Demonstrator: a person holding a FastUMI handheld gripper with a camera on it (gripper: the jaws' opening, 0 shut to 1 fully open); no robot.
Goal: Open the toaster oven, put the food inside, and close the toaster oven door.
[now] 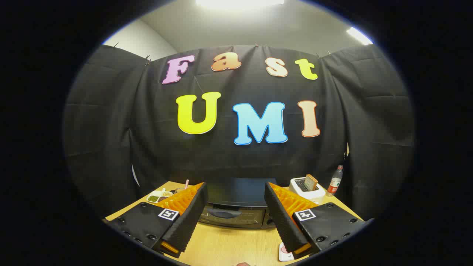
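Facing boxy toaster oven (236, 207), jaws apart

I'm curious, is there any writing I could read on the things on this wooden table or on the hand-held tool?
Nothing here reads clearly.
Red label on the clear plastic bottle: print too small to read.
Front of the dark toaster oven: markings too blurred to read.
Open gripper, its fingers apart with the oven just beyond them: square black-and-white markers, patterns rather than words.
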